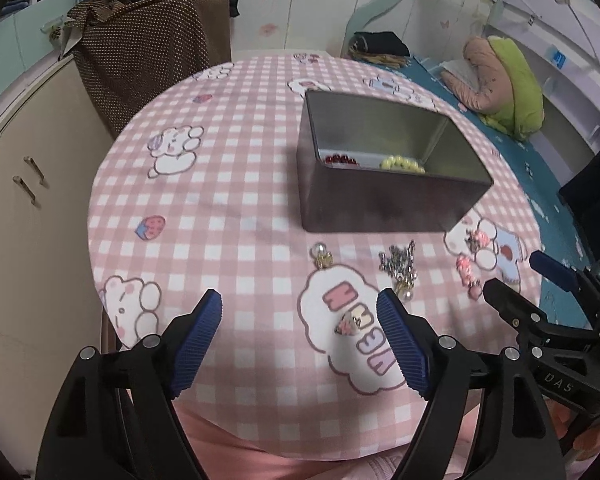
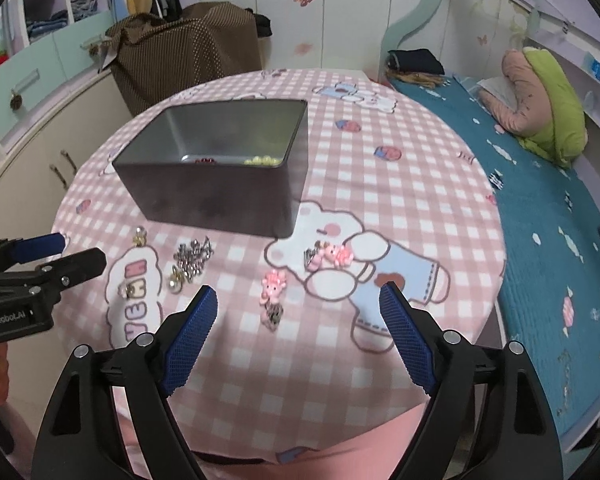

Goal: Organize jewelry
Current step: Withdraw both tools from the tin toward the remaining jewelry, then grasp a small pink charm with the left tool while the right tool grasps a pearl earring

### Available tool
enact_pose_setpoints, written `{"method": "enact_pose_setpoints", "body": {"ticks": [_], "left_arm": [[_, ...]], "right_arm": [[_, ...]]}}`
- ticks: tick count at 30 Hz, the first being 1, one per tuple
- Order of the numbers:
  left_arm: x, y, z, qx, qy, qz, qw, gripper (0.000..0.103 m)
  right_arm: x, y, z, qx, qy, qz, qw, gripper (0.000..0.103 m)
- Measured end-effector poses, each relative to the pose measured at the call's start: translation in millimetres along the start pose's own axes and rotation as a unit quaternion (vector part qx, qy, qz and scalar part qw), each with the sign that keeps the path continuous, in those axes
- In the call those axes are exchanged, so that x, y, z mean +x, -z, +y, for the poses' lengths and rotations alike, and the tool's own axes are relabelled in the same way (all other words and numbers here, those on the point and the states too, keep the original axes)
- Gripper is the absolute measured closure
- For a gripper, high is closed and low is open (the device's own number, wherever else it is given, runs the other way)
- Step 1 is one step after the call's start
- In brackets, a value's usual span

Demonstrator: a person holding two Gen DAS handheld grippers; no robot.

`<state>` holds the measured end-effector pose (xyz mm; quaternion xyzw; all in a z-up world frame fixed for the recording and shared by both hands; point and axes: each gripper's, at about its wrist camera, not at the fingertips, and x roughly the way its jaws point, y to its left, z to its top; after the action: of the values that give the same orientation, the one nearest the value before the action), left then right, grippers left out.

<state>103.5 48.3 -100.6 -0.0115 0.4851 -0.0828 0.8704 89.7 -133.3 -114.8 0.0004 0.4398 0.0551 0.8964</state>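
A grey metal box (image 1: 380,196) (image 2: 220,196) stands on the round table with the pink checked cloth (image 1: 228,208) (image 2: 400,184). Inside lie a red bead bracelet (image 1: 341,159) and a yellow bead bracelet (image 1: 402,163) (image 2: 262,160). In front of the box lie a silver chain pile (image 1: 398,261) (image 2: 192,260), a gold pearl earring (image 1: 321,256), a small ring charm (image 1: 347,326), and pink charms (image 2: 274,286) (image 2: 334,256). My left gripper (image 1: 300,336) is open and empty above the cloth near the ring charm. My right gripper (image 2: 298,330) is open and empty, just before the pink charm.
A brown dotted bag (image 1: 148,52) sits on a cabinet behind the table. A bed with a blue cover (image 2: 548,216) and a green and pink pillow (image 2: 548,112) runs along the right. The table edge lies close below both grippers.
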Motion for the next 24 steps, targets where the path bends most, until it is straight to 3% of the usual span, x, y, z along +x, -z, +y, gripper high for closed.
{"method": "enact_pose_setpoints", "body": {"ticks": [19,20,22,24], "left_arm": [[21.6,17.3,-18.3,0.041,-0.002,0.018,0.9990,0.029],[22.9,17.5,-18.5,0.041,0.003,0.020,0.9989,0.033],[23.2,18.8,-22.0,0.052,-0.010,0.015,0.9985,0.051],[22.9,19.2,-24.0,0.063,-0.014,0.011,0.9978,0.057]], "right_arm": [[13.2,4.3,-2.5,0.010,-0.001,0.014,1.000,0.022],[11.8,4.8,-3.1,0.012,0.001,0.009,1.000,0.022],[7.4,3.7,-4.7,0.020,0.007,-0.004,1.000,0.022],[3.6,2.2,-5.0,0.018,0.002,-0.012,1.000,0.022]]}}
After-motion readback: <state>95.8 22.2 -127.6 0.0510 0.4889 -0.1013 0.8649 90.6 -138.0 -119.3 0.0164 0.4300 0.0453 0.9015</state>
